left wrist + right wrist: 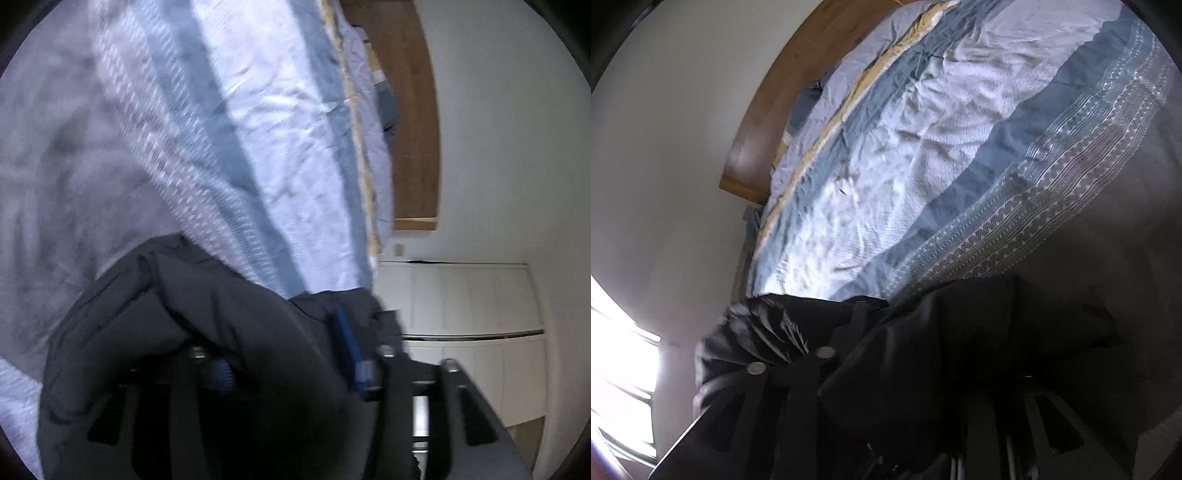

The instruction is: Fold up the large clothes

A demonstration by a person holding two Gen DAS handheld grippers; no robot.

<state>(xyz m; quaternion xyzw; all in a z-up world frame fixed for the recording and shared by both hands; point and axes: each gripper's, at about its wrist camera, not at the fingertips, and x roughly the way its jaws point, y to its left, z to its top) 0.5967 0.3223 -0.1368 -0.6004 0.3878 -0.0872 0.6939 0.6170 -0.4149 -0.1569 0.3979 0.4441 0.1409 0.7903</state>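
Note:
A dark padded jacket (207, 302) lies bunched on the striped bedspread (258, 129) and hangs over my left gripper (284, 354). Its blue fingertips (347, 332) show through the folds, standing apart, with jacket cloth lying loosely over and between them. In the right wrist view the same black jacket (960, 350), with a ribbed grey cuff (764, 332), covers my right gripper (916, 376). Only the left finger's body (798, 391) shows there. Its tips are hidden under the cloth, so I cannot tell how they stand.
The bed carries a pale blue and white quilt (905, 147) with a patterned band (1052, 192) and a yellow edge. A wooden headboard (410, 129) stands behind it. White cupboards (472, 302) line the wall, and a bright window (624, 354) is at the left.

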